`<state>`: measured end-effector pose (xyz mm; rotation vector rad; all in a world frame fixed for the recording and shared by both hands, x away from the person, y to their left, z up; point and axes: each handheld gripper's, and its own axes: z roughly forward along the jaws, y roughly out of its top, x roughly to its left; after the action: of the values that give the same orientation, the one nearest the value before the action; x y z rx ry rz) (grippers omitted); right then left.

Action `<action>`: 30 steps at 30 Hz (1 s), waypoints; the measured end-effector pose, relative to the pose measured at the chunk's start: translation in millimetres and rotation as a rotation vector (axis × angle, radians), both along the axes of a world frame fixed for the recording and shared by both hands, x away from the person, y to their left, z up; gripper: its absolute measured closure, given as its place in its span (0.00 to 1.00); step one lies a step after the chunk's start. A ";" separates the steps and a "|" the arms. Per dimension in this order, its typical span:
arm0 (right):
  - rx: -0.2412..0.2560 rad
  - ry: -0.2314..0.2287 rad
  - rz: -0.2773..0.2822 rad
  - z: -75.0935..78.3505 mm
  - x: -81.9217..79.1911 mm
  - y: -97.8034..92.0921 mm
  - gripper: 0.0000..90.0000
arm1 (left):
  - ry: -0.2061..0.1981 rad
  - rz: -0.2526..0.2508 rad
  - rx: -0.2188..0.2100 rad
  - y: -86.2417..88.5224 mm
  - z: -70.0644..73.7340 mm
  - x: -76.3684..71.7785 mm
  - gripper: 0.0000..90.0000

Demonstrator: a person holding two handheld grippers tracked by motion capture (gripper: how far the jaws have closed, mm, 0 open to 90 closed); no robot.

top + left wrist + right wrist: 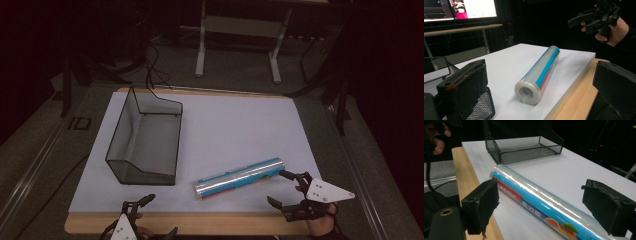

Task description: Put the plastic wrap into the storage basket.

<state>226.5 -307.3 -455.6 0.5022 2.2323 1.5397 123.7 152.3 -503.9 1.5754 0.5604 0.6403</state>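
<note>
A roll of cling film in a blue and clear wrapper lies on the white board, slanting from near left to far right. In the left gripper view the roll points its near end at me. In the right gripper view the roll runs between the jaws. A black wire-mesh basket rests on the board's left half. My right gripper is open at the roll's right end, with nothing held. My left gripper is open at the table's front edge, left of the roll.
The white board covers most of the wooden table. A desk frame stands on the floor beyond. Cables run across the floor at the back left. In the left gripper view, lit monitors stand behind the table.
</note>
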 end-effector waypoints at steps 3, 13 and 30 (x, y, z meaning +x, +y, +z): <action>0.003 0.001 0.013 0.2 0.4 0.5 0.15 | 0.001 0.000 0.002 -0.4 -0.2 0.5 0.00; -0.042 0.095 0.140 9.1 1.9 12.8 0.16 | -0.001 -0.004 0.012 -0.6 -0.5 0.5 0.00; -0.357 0.277 0.296 31.8 32.0 36.9 0.15 | -0.006 -0.005 0.014 0.0 -0.5 0.0 0.00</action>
<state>258.5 -270.4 -423.8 0.3010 2.8262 1.2102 123.8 152.3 -504.4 1.5867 0.5482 0.6459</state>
